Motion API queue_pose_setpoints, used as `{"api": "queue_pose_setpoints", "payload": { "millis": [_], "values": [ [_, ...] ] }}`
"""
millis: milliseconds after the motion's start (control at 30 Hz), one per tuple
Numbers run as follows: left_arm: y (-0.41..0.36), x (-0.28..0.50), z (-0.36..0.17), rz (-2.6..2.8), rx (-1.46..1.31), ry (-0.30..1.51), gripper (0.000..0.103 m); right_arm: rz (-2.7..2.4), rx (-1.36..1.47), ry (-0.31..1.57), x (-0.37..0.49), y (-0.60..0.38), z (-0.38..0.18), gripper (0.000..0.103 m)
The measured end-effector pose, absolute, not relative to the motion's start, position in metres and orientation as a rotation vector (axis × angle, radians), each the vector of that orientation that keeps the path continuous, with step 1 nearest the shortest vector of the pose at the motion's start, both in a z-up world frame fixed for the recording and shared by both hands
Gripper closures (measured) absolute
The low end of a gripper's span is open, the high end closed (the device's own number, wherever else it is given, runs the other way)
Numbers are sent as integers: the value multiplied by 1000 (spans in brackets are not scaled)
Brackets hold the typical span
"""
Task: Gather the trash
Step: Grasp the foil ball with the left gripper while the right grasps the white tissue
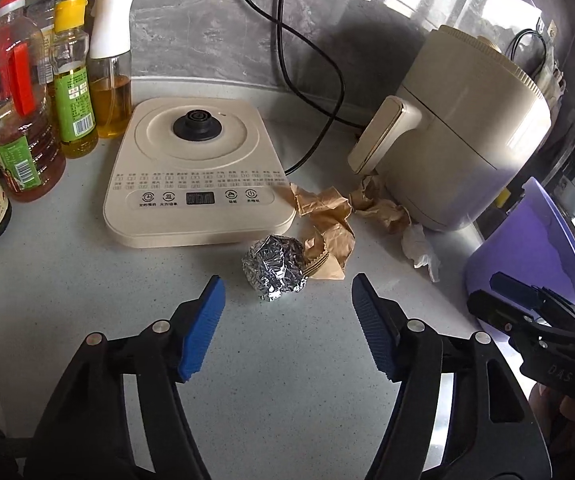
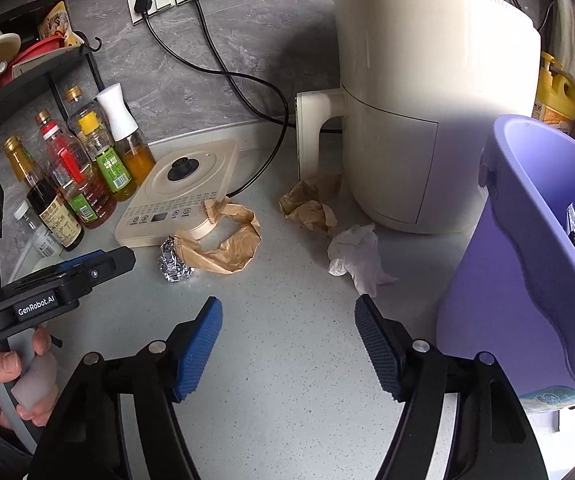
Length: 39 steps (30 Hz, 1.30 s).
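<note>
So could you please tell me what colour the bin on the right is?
The bin is light purple, clearest in the right wrist view.

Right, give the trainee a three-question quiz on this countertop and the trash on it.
1. True or false: the left gripper is shut on the foil ball.
2. Which trash lies nearest the purple bin? A) foil ball B) white tissue C) brown paper beside the kettle base
3. Fill in: the crumpled brown paper near the handle sits against the cream ____.

Key: 1 false, both grippers are open, the right gripper too; 2 B; 3 air fryer.
</note>
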<state>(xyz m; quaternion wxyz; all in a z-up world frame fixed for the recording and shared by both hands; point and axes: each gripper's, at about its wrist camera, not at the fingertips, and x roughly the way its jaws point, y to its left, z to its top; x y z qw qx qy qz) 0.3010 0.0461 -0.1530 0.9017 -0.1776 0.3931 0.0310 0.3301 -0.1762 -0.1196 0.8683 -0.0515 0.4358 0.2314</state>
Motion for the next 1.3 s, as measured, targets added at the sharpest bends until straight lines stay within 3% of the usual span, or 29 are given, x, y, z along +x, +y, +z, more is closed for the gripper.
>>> {"api": "queue_pose_setpoints", "payload": {
  "millis": [233,633,700,867,933,967,1100,1300],
  "values": [
    [54,324,-178,52,-385,862,52,436,-204,937,365,-160,-138,40],
    [62,346,-194,45,-433,877,53,379,-308,994,420,-140,-175,39],
    [58,347,-193,34,-425,867,61,369,-327,990,427,-139,-179,38],
    [61,339,-190,71,-428,846,63,351,-342,1000,441,-142,-190,39],
    [64,333,-187,96,-425,835,63,355,-330,1019,444,-145,-194,55],
    [66,329,-185,106,-423,829,63,360,-337,1039,445,-145,-196,79],
    [72,313,-171,144,-413,798,63,424,-344,1026,433,-139,-192,87],
    [73,285,-140,190,-401,725,63,531,-288,985,406,-131,-168,88]
  ]
}}
